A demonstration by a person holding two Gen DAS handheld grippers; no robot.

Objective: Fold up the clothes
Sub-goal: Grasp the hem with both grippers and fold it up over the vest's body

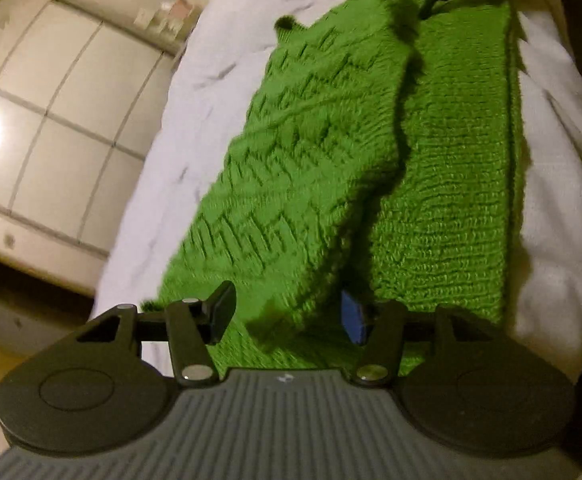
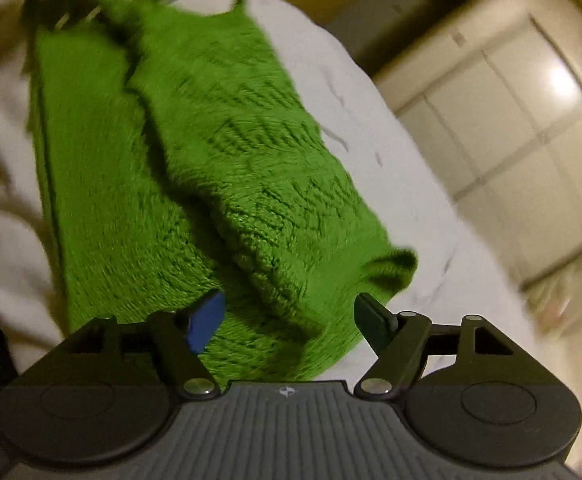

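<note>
Green knit [image 1: 331, 152] [image 2: 195, 168]: lies lengthwise on a bed with white bedding [image 1: 195, 128] [image 2: 403, 184], one patterned layer folded over a plainer layer.

Left gripper [image 1: 287, 316]: jaws spread, nothing pinched; knit's near end lies between and under the fingers.

Right gripper [image 2: 291, 320]: jaws spread wide, nothing pinched, at the opposite end of the knit.

Tiled floor [image 1: 51, 112] beside the bed.

Sweater [image 1: 371, 152] flat on bed [image 1: 211, 120], one side folded over middle; tiled floor [image 1: 51, 120] beside bed.
</note>
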